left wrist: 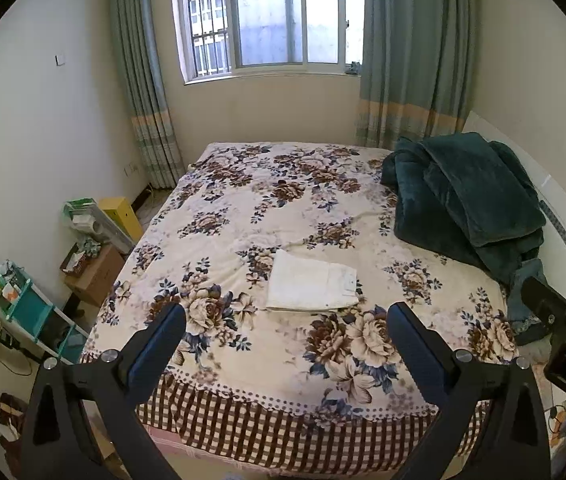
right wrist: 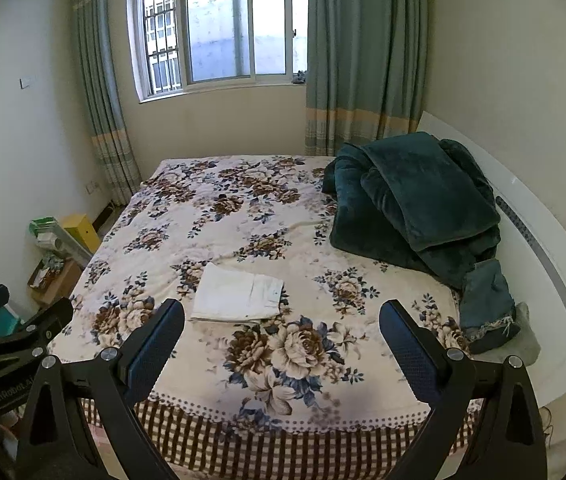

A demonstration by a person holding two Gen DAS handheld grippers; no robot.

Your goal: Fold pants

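The white pants (left wrist: 311,286) lie as a compact, flat rectangle on the bed (left wrist: 219,396), a little nearer than its middle and roughly centred left to right. The layers are stacked squarely and the edges line up, with a small button or tag showing at the right end, so by the look of it the folding is finished or very nearly so. They sit on an open stretch of the floral bedspread, likely chosen because the cloth can lie flat there without catching on anything.

Both tools are held back at the near foot of the bed, well apart from the pants. The left gripper (left wrist: 285,336) has its jaws spread wide with nothing between them, and the right gripper (right wrist: 281,334) is likewise spread and empty; each frames the bundle from a distance, which suits a pause after letting go.

A heaped dark green blanket (left wrist: 467,200) is pushed to the far right against the white headboard (right wrist: 539,240), keeping the working area free. Boxes and a teal shelf (left wrist: 29,306) stand on the floor at the left, and a curtained window (left wrist: 267,16) fills the far wall.
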